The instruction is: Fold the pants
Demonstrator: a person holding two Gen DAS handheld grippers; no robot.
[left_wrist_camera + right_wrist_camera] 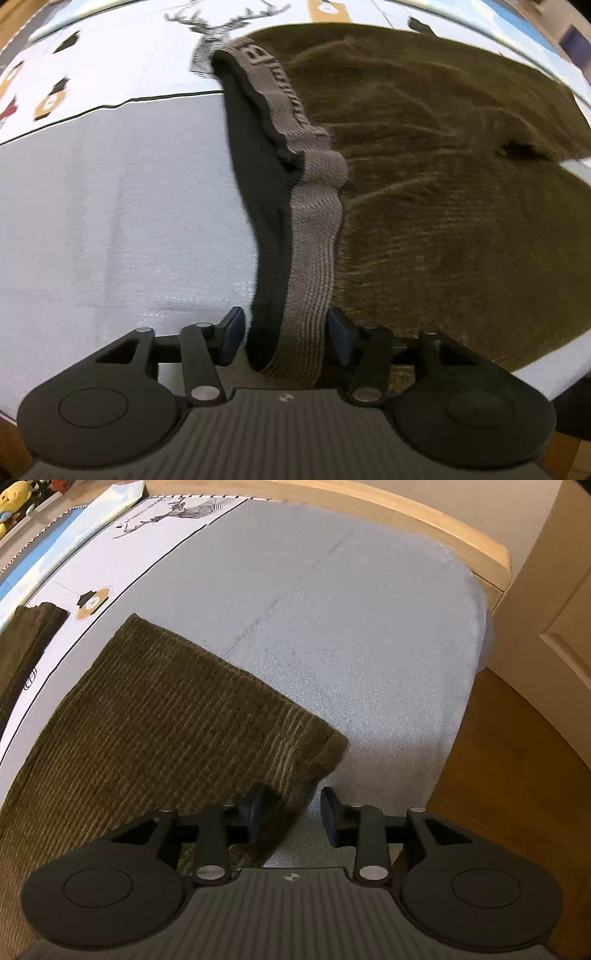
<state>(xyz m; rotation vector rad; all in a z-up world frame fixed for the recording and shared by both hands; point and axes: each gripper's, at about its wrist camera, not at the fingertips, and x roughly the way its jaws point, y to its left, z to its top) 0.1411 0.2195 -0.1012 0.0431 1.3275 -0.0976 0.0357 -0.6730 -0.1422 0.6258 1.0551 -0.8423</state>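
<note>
Olive corduroy pants (pixel 443 203) lie flat on a grey cover (pixel 110 221). Their grey elastic waistband (pixel 314 221), with dark lining showing, runs down the left wrist view into my left gripper (pixel 286 338). The jaws stand open around the band, with a small gap at the left pad. In the right wrist view a pant leg (pixel 166 720) ends in a hem (pixel 306 746) near the cover's edge. My right gripper (pixel 293 814) is open over the hem corner. One of its fingers (pixel 258 808) sits over the fabric and the other is clear of it. A second olive fold (pixel 26 642) shows at the left.
A white printed cloth with a deer drawing (pixel 221 29) lies beyond the grey cover. A wooden rim (pixel 406 528) bounds the surface. Wooden floor (pixel 517 757) and a pale door (pixel 554 609) are to the right. A yellow plush toy (pixel 14 498) sits far left.
</note>
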